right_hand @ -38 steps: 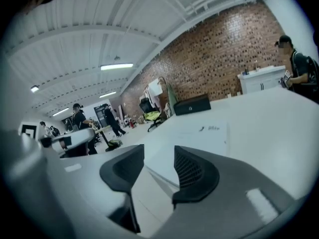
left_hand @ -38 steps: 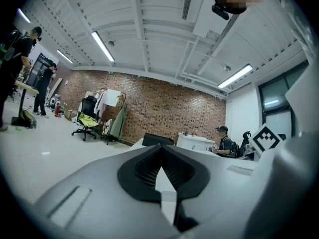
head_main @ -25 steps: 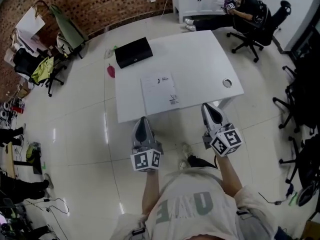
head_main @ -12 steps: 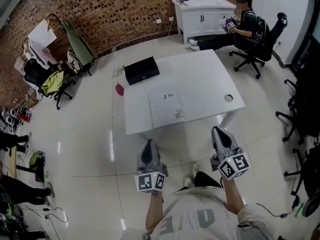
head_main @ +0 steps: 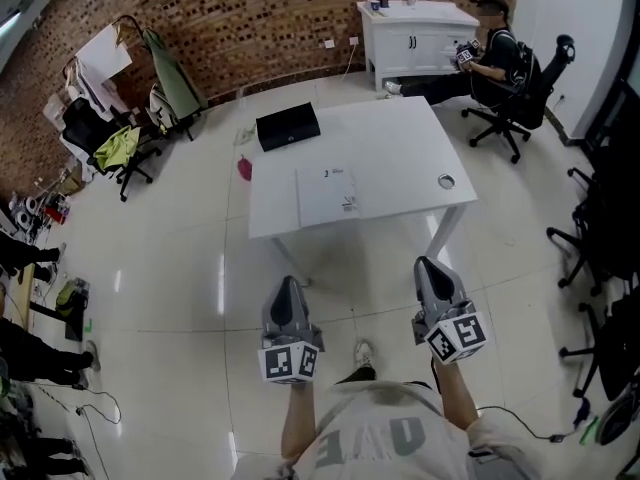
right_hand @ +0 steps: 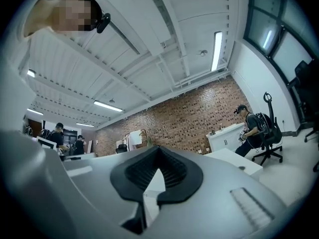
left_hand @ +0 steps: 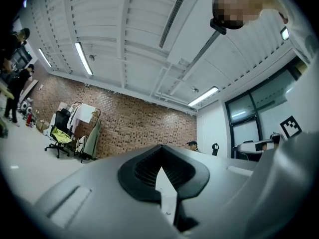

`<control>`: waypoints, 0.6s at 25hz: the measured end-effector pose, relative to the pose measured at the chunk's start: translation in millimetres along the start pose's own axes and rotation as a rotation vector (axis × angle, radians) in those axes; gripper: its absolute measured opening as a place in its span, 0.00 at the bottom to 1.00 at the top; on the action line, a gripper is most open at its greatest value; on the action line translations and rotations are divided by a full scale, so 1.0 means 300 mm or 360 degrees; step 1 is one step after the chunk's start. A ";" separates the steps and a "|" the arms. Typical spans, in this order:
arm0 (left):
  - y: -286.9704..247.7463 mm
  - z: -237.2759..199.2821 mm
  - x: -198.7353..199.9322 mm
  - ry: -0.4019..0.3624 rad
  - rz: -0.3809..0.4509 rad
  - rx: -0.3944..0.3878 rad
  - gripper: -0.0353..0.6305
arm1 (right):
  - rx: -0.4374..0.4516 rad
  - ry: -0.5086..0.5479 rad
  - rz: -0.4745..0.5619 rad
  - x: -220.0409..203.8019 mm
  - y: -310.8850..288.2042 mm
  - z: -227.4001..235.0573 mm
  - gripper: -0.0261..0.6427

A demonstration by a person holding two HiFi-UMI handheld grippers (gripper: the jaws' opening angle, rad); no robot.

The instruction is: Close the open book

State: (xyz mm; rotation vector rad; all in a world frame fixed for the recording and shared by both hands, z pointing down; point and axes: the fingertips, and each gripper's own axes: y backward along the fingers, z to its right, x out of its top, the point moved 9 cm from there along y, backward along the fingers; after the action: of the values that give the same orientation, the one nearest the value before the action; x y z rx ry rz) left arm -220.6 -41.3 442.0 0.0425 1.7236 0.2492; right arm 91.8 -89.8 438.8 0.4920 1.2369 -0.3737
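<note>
White tiles (head_main: 180,268) separate the person from the table (head_main: 400,148), so any closing move would likely call for stepping in first, then pressing the cover flat. Left gripper (head_main: 287,293) and right gripper (head_main: 431,273) hang over the floor, jaws pressed together, empty. At 12 o'clock, near the table's front edge, the book (head_main: 328,194) looks like one flat white slab, seemingly shut.

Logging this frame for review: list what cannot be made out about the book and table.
Book: head view, too small to tell open from shut; print unreadable.
Both gripper views: their own jaws fill the foreground, hiding the book.
Black box on table: head view, too small.
</note>
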 end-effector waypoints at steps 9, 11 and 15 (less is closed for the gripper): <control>0.550 0.346 -0.027 0.0084 -0.0033 -0.0001 0.07 | 0.0004 -0.0037 -0.0034 0.013 0.673 -0.159 0.05; 0.685 0.435 -0.040 0.0128 -0.0058 -0.0035 0.07 | 0.0015 -0.0049 -0.0053 0.019 0.815 -0.202 0.05; 0.916 0.526 0.044 0.0084 -0.0071 -0.0058 0.07 | 0.0053 -0.0041 -0.0098 0.047 1.025 -0.291 0.05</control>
State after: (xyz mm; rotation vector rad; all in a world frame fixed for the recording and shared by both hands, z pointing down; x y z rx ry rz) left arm -99.2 251.4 458.3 -0.0294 1.7697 0.2504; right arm 187.3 215.1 450.8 0.4769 1.2242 -0.4523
